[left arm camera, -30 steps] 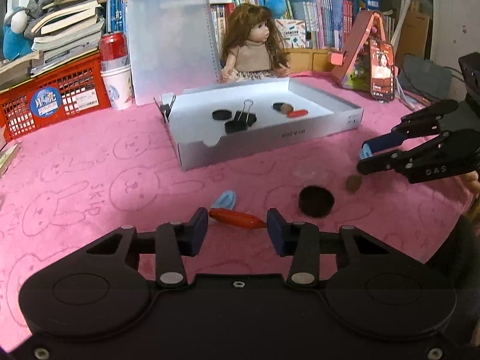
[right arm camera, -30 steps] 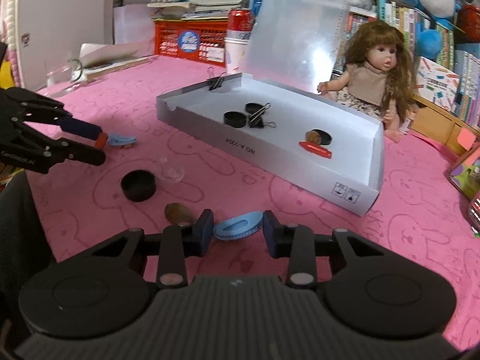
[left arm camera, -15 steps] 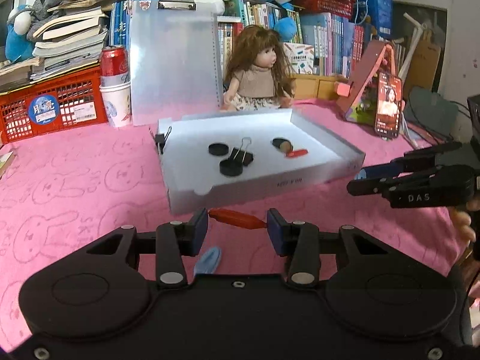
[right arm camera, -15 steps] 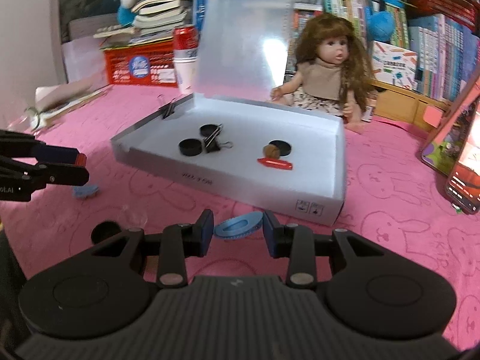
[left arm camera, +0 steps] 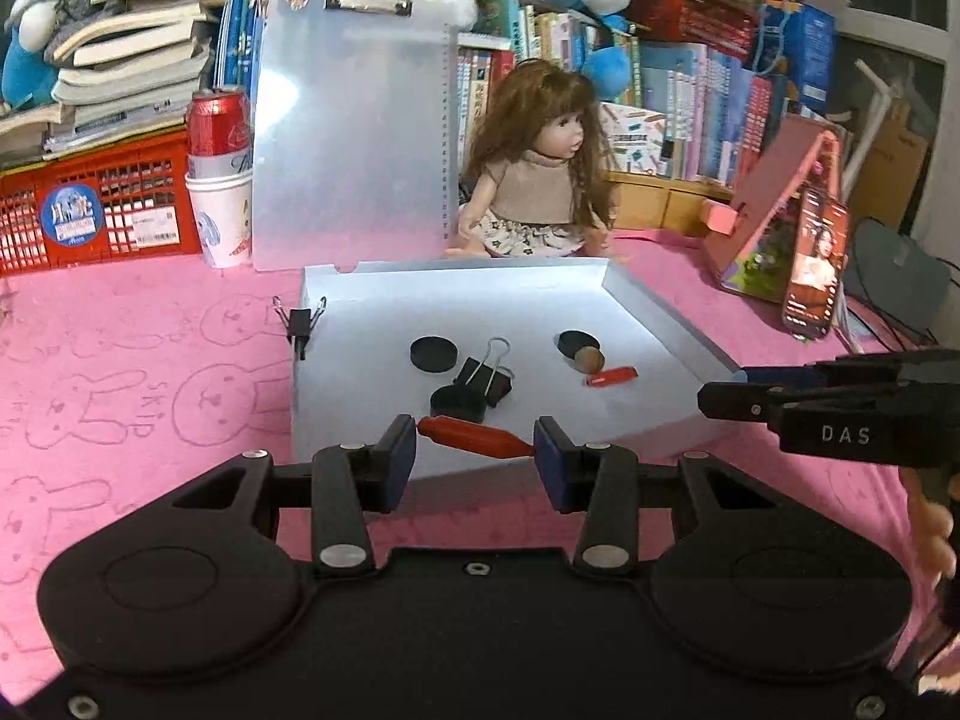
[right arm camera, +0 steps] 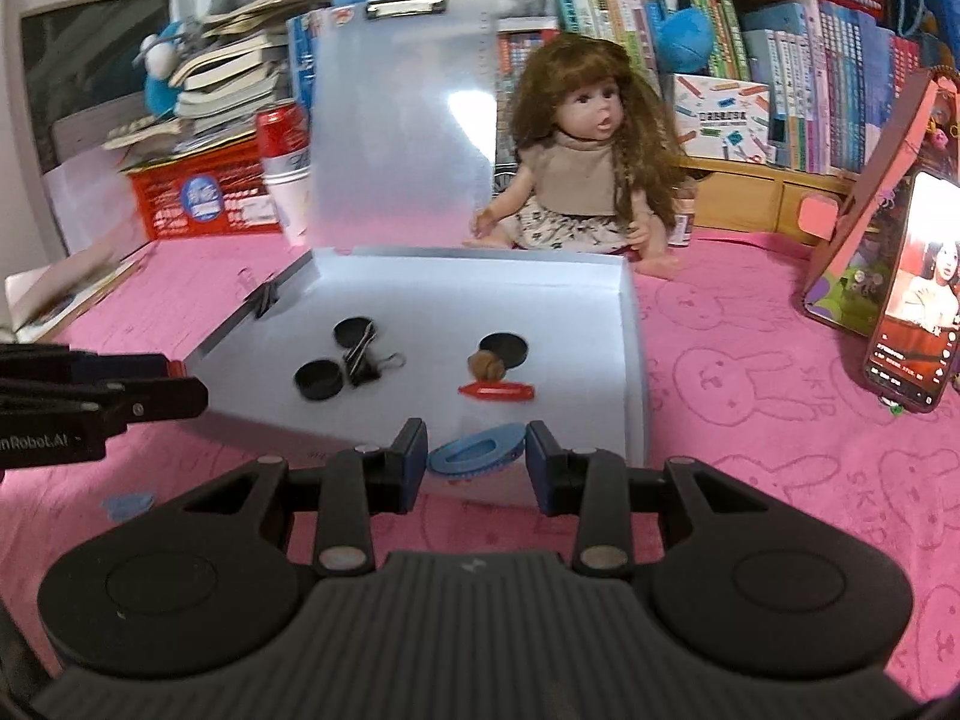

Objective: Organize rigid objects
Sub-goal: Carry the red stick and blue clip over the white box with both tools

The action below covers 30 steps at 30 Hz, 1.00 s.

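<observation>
The left claw (left arm camera: 474,450) pinches a red clip (left arm camera: 474,437) just before the white box (left arm camera: 660,306); the right claw (right arm camera: 477,457) pinches a blue clip (right arm camera: 474,456) there too.

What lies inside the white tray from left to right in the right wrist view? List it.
Inside the white tray: black cap → binder clip → walnut-like brown nut → red hair clip. Two more black caps overlap these in the order, so they are left out.
</observation>
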Motion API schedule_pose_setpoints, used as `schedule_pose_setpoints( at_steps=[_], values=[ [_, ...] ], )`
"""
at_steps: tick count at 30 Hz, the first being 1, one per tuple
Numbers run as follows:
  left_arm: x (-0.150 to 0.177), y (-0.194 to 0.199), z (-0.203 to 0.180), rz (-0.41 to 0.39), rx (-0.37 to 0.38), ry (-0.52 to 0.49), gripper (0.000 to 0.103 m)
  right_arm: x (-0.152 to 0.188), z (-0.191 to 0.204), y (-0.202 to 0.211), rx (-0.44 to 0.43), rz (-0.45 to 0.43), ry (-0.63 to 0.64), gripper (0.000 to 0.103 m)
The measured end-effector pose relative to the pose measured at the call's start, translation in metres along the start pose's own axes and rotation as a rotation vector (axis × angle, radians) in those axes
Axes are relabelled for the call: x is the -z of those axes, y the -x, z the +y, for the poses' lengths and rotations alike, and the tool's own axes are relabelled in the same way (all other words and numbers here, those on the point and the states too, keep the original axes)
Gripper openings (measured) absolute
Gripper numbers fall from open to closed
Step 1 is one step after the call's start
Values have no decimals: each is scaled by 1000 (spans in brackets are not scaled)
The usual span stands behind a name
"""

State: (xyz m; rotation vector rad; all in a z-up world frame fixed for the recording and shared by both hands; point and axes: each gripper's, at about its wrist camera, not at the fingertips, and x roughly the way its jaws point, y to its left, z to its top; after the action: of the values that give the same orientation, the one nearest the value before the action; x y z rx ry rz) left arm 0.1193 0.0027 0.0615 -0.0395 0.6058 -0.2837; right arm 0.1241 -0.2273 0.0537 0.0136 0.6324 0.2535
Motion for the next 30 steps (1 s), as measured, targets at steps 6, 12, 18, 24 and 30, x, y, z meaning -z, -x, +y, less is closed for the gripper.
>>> schedule_pose_setpoints(
  at_steps=[6, 12, 18, 24, 30],
  values=[
    [-8, -30, -8, 40, -8, 23, 41, -4, -4, -22, 32, 10, -40, 41],
    [-7, -57, -11, 87, -36, 42, 41, -9, -9, -44, 30, 55, -91, 41],
    [-6, -71, -13, 98, -63, 45, 41, -6, -14, -62, 32, 95, -143, 41],
    [-4, -81, -15, 107, -83, 31, 41, -7, -12, -66, 47, 101, -127, 41],
    [-2, -89, -16, 116, -93, 31, 41, -10, -11, -72, 63, 120, -127, 41]
  ],
)
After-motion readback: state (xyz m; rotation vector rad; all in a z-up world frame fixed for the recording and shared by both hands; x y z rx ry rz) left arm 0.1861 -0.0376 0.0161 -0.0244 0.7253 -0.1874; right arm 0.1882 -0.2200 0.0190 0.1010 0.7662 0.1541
